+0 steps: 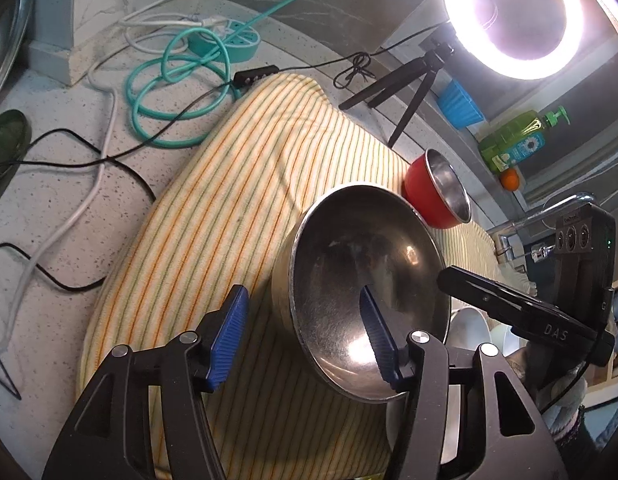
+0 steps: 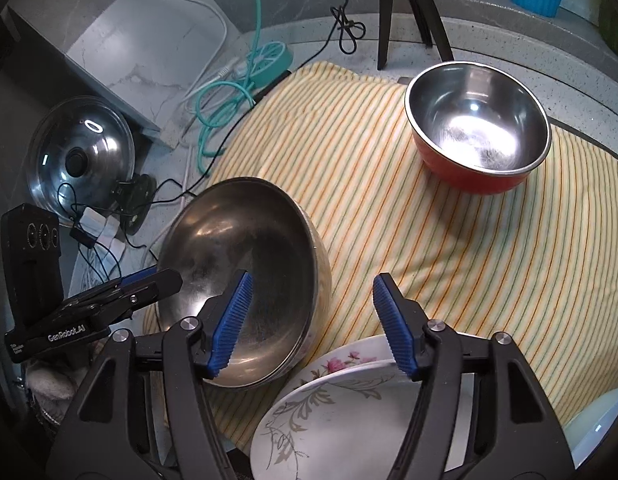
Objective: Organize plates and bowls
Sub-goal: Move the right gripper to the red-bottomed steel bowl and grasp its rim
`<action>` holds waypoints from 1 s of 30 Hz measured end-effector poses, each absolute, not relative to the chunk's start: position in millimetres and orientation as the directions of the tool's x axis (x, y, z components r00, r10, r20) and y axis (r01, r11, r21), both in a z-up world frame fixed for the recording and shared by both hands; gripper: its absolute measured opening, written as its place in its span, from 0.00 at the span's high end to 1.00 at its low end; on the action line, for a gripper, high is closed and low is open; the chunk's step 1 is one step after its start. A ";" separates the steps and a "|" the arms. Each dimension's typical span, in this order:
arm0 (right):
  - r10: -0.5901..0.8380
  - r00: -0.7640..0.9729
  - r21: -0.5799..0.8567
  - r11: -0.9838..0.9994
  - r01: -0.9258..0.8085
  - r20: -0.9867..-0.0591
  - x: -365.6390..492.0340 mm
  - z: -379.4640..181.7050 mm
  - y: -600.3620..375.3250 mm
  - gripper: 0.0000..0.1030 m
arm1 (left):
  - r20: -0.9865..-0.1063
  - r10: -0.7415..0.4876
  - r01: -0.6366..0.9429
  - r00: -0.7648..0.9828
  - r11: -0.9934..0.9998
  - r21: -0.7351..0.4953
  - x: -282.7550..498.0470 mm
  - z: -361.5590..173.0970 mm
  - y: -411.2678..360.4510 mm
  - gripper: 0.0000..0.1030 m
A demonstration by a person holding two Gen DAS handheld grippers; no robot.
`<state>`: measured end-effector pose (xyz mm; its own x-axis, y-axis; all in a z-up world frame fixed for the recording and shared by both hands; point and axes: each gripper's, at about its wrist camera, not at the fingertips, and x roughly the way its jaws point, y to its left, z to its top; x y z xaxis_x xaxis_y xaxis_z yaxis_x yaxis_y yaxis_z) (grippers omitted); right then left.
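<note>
My left gripper (image 1: pixel 305 340) straddles the steel bowl's (image 1: pixel 369 292) near rim, jaws open, not pinching. My right gripper (image 2: pixel 313 328) also gapes, one pad inside that rim, over the plates (image 2: pixel 341 412).

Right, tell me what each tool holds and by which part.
Nothing is held: left tool and right tool stand open, each straddling the rim of the large round steel bowl.

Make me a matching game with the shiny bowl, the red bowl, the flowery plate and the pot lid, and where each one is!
Things:
1. large plain steel bowl
2. red bowl with steel inside
3. white plate with pink flowers
4. round glass pot lid

Places:
A. far right on the striped cloth
B. leaning against the wall
C. nearest the camera, bottom edge
D. between both grippers, straddled by their fingers

Pairs: 1-D, 2-A, 3-C, 4-B
</note>
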<state>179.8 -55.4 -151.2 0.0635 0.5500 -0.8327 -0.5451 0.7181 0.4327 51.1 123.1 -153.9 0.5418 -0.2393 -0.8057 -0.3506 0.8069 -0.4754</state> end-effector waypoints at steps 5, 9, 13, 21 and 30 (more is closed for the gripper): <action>0.576 0.107 0.445 0.723 -0.528 -0.810 176.7 -133.7 -70.9 0.21 | -0.796 -0.224 -0.330 0.562 0.822 -0.464 49.2 -140.3 125.2 0.45; 0.571 0.151 0.426 0.740 -0.520 -0.807 175.1 -118.0 -87.1 0.18 | -0.788 -0.217 -0.302 0.576 0.839 -0.452 50.0 -127.7 125.4 0.45; 0.577 0.191 0.429 0.754 -0.497 -0.794 178.3 -99.3 -108.3 0.17 | -0.772 -0.224 -0.266 0.594 0.851 -0.452 54.9 -111.4 126.7 0.45; 0.591 0.279 0.452 0.781 -0.430 -0.757 196.2 -66.4 -149.2 0.17 | -0.739 -0.248 -0.206 0.626 0.862 -0.463 79.7 -86.5 129.0 0.45; 0.572 0.342 0.454 0.811 -0.368 -0.745 224.4 -65.1 -164.3 0.17 | -0.743 -0.253 -0.121 0.620 0.905 -0.409 133.0 -75.8 112.5 0.45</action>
<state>224.4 -164.3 -65.1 0.3418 0.5724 -0.7453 -0.3676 0.8114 0.4545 133.0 112.5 -75.8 0.6197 -0.2532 -0.7429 -0.1206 0.9046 -0.4088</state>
